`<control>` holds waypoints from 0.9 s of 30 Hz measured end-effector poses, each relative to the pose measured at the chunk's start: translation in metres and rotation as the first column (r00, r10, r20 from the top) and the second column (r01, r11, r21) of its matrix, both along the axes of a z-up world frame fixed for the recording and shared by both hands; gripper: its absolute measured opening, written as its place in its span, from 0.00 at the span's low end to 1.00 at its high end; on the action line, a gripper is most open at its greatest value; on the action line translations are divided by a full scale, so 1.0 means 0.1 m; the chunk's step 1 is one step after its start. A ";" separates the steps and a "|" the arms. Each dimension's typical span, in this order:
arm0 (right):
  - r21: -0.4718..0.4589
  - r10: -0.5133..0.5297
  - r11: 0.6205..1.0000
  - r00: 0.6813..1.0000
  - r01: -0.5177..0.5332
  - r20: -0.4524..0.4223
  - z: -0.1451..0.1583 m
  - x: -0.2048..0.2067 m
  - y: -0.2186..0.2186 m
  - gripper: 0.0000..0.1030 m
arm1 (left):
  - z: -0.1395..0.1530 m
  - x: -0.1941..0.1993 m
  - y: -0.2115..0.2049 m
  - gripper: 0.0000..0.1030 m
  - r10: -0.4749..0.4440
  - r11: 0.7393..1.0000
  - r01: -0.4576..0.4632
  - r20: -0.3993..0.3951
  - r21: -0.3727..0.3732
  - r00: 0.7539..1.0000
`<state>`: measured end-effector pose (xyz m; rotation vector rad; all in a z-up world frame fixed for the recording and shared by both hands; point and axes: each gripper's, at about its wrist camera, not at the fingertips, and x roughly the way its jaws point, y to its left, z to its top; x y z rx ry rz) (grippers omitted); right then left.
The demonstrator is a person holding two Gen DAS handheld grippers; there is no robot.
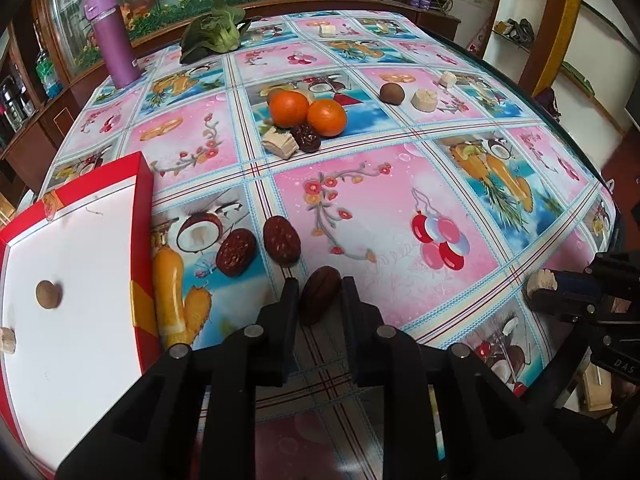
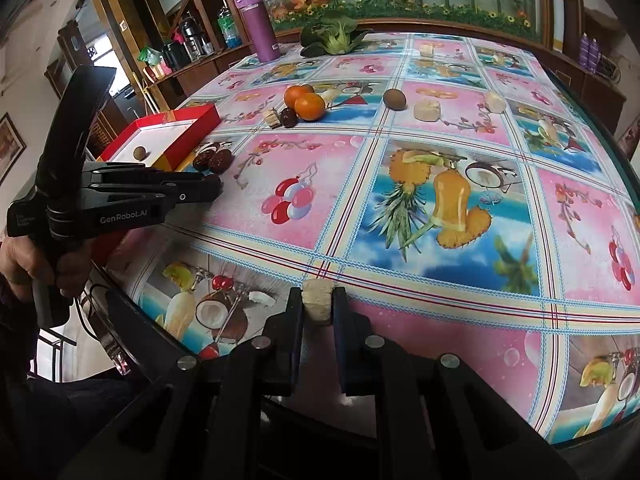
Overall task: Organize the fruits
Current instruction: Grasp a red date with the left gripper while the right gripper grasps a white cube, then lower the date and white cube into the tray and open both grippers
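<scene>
Plainly, the left claw [image 1: 320, 300] pinches a dark date [image 1: 320, 296] just above the worktop [image 1: 400, 208] near the red box [image 1: 80, 264], while the right claw [image 2: 318, 304] clamps a pale chunk [image 2: 317, 300]; either smooth piece could slip out mid-carry.

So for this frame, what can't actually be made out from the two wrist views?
- Left wrist view: pale piece in the red box is cut off by the frame edge.
- Right wrist view: the left gripper hides whatever it holds.
- Both views: whether the held date and the pale chunk touch the table.
</scene>
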<state>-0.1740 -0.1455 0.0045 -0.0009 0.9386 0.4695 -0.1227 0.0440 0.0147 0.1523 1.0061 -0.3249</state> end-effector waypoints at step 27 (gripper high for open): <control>0.118 0.199 0.971 0.976 -0.209 0.093 0.59 0.52 1.60 0.11 | 0.61 -0.57 1.12 0.22 0.371 0.923 -0.383 0.284 -0.014 0.884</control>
